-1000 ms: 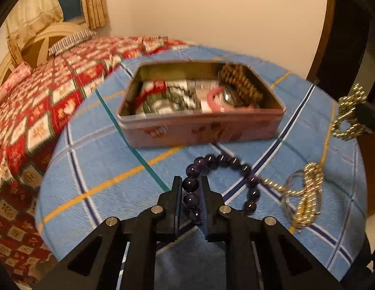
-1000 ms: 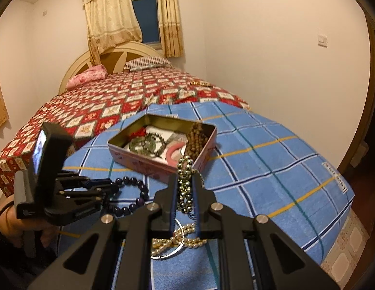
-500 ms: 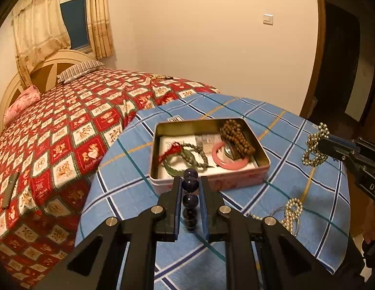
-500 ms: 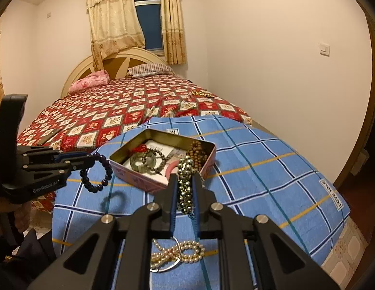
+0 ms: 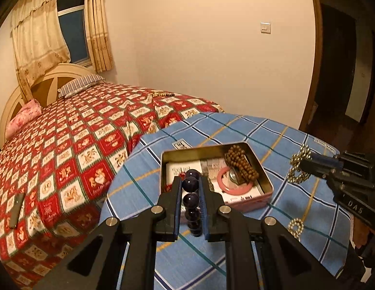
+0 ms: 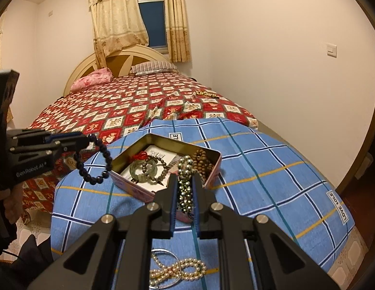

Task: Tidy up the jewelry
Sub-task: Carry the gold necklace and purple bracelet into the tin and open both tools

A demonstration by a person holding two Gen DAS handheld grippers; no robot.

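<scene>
Item: dark bead bracelet (image 6: pixel 95 162). The left gripper (image 5: pixel 190 188) is pinching it by one side, jaws closed on the beads; the loop is hanging free in the air, left of the tin (image 6: pixel 213 166) and clear of the blue checked cloth (image 6: pixel 272 169). Its long axis is running up and down, the bottom of the loop pointing at the cloth.

Item: gold bead chain (image 6: pixel 185 183). The right gripper (image 6: pixel 185 193) is clamping it between closed jaws; the strand is running along the fingers, one bunch dangling beyond the tips, near the right of the tin.

Item: tin, open, lying on the cloth with its long side across. It is holding a green bangle (image 6: pixel 145 169), a brown bead string (image 5: pixel 240 164) and a pink ring (image 5: pixel 232 181).

Item: pearl strand (image 6: pixel 177 269), lying on the near cloth, untouched.

Step in hand: both pieces are being carried toward the tin. Next move, by judgement: bringing each over a bare spot inside, lowering until the loop is slackening, then releasing one at a time so the strands are not tangling.
</scene>
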